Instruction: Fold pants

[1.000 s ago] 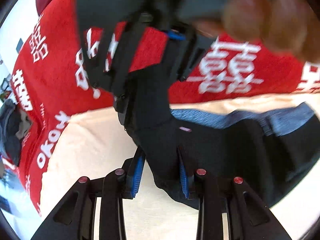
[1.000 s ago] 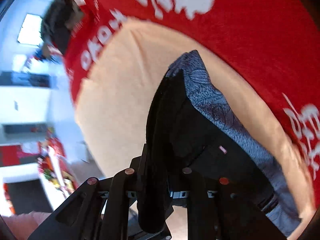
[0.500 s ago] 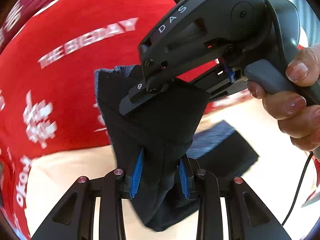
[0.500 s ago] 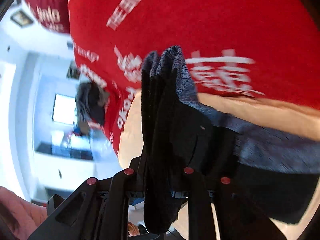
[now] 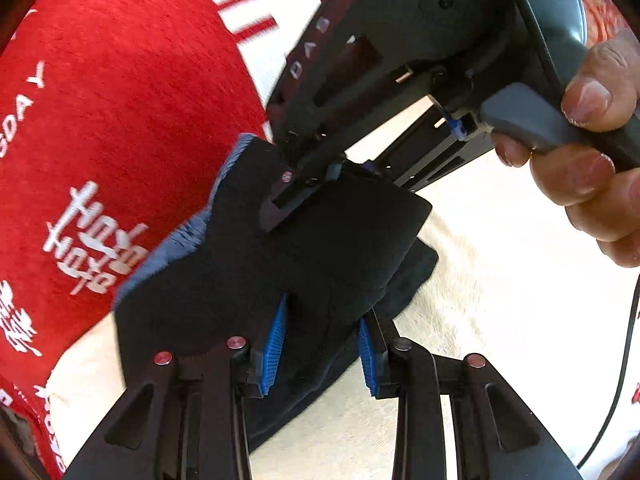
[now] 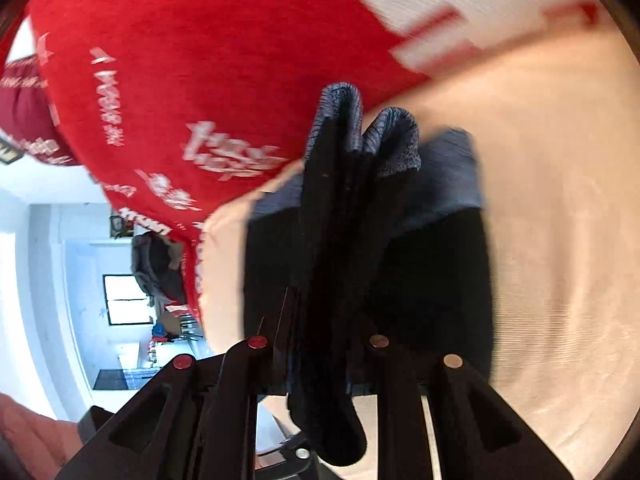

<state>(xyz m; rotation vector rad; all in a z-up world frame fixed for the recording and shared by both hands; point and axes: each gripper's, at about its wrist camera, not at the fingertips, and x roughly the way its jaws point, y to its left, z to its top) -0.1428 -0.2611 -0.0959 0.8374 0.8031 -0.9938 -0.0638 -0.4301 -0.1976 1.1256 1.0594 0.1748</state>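
Left wrist view: red printed blanket [image 5: 120,120] fills the upper left, cream cloth [image 5: 500,300] lower right, dark pants [image 5: 320,264] centre, pinched by left gripper [image 5: 322,344] and right gripper [image 5: 280,208], whose opening jaws may drop the fold crooked.

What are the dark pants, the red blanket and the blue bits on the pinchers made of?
The pants look like soft matte knit fabric, near-black, with a heathered blue-grey waistband that seems ribbed. The red blanket looks like fuzzy fleece or towelling with white printed lettering; which one is unclear. The blue pads look like ridged rubber or plastic, judging by their fine grooves.
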